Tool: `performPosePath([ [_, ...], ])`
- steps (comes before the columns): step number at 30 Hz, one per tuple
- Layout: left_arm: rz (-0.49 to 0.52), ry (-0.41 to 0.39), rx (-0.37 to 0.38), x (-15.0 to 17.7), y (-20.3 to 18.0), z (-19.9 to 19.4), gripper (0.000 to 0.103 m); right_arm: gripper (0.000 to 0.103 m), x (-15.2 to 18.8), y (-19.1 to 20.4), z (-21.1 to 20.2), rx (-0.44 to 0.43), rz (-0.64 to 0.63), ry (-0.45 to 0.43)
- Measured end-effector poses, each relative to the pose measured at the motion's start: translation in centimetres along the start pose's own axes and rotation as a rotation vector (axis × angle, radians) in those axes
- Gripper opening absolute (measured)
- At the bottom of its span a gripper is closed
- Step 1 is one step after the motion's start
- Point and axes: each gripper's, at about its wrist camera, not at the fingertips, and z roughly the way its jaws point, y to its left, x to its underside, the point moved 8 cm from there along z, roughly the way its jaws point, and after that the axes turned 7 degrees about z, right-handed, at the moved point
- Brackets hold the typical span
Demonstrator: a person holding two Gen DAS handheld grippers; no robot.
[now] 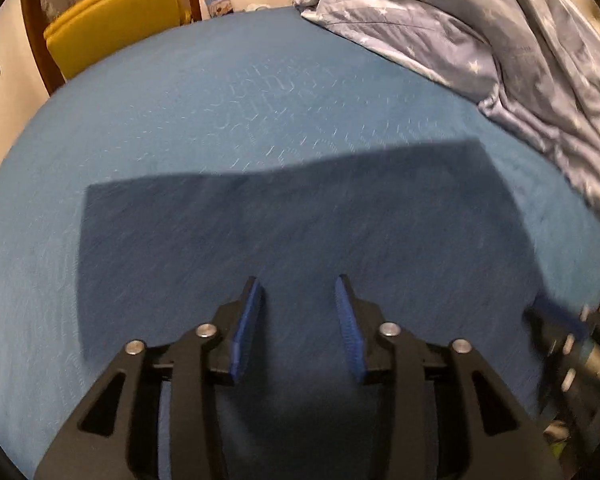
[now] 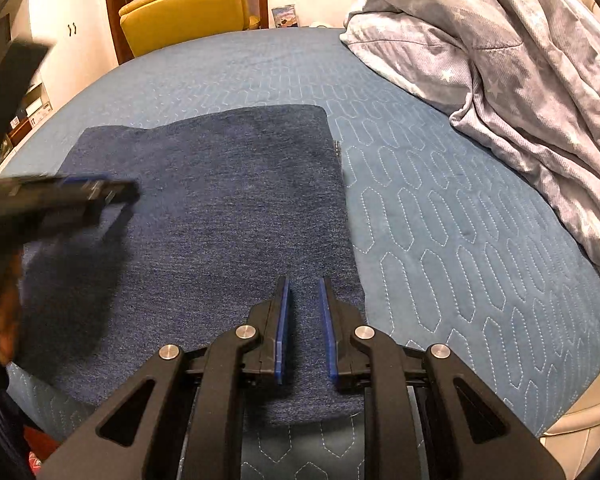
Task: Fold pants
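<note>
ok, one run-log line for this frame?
stage: pants folded flat on bed | left gripper: open, empty, over pants | right gripper: fingers slightly apart, empty

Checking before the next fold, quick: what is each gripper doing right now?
Left gripper: open, nothing between its fingers, above the pants.
Right gripper: open with a narrow gap, holding nothing, over the pants.

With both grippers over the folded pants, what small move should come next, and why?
Probably lower the right gripper onto the pants' near right edge and pinch it. Its fingers hold nothing, and the pants lie flat on the bed cover, folded once, with room for another fold.
</note>
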Motion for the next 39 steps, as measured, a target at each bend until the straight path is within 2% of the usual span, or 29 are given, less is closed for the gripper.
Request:
performPosePath([
  [1, 0.018, -0.015, -0.019, 0.8, 0.0, -0.9, 0.054, 0.018, 0.0, 0.0, 0.0, 0.003, -0.001, 0.0],
  [3, 0.041, -0.038, -0.044, 2.3, 0.2, -2.5, 0.061, 0.018, 0.0, 0.0, 0.0, 0.009, 0.0, 0.002],
  [6, 0.044, -0.08, -0.07, 4.6, 1.0, -5.4, 0.062, 0.018, 0.1, 0.2, -0.6, 0.022, 0.01, 0.002],
  [8, 0.023, -0.112, -0.073, 6.3, 1.8, -7.6, 0.07, 0.021, 0.2, 0.2, -1.3, 0.027, 0.025, 0.002],
  [10, -0.001, -0.136, -0.075, 7.7, 2.7, -10.0, 0.083, 0.03, 0.5, 0.6, -2.6, 0.023, 0.04, -0.005],
  [12, -0.025, -0.139, -0.073, 8.7, 3.2, -11.6, 0.085, 0.048, 0.7, 1.0, -4.0, 0.036, 0.043, -0.021],
  [16, -0.077, -0.12, -0.05, 10.4, 3.7, -14.7, 0.095, 0.068, 1.7, 2.1, -7.6, 0.08, 0.067, -0.044],
  [18, -0.082, -0.115, -0.042, 10.7, 3.6, -16.0, 0.101, 0.084, 2.3, 2.3, -9.4, 0.106, 0.1, -0.043],
  [20, -0.096, -0.119, -0.045, 11.0, 3.6, -17.3, 0.101, 0.088, 2.9, 2.7, -11.4, 0.128, 0.116, -0.047],
  [23, -0.12, -0.118, 0.006, 11.4, 3.2, -18.9, 0.101, 0.088, 3.3, 3.5, -14.1, 0.16, 0.11, -0.058],
  [25, -0.111, -0.122, -0.008, 11.5, 2.9, -19.8, 0.101, 0.088, 3.4, 4.1, -16.3, 0.163, 0.108, -0.085],
  [27, -0.101, -0.115, -0.057, 11.5, 2.7, -20.6, 0.101, 0.088, 3.3, 4.4, -17.6, 0.172, 0.099, -0.106],
  [28, -0.104, -0.114, -0.047, 11.4, 2.5, -20.9, 0.101, 0.088, 3.3, 4.6, -18.2, 0.171, 0.095, -0.113],
  [30, -0.133, -0.113, -0.018, 11.3, 2.4, -21.5, 0.101, 0.088, 3.0, 4.9, -18.8, 0.157, 0.088, -0.129],
  [39, -0.129, -0.127, -0.037, 10.9, 2.0, -23.1, 0.101, 0.088, 3.0, 4.6, -20.0, 0.132, 0.095, -0.149],
])
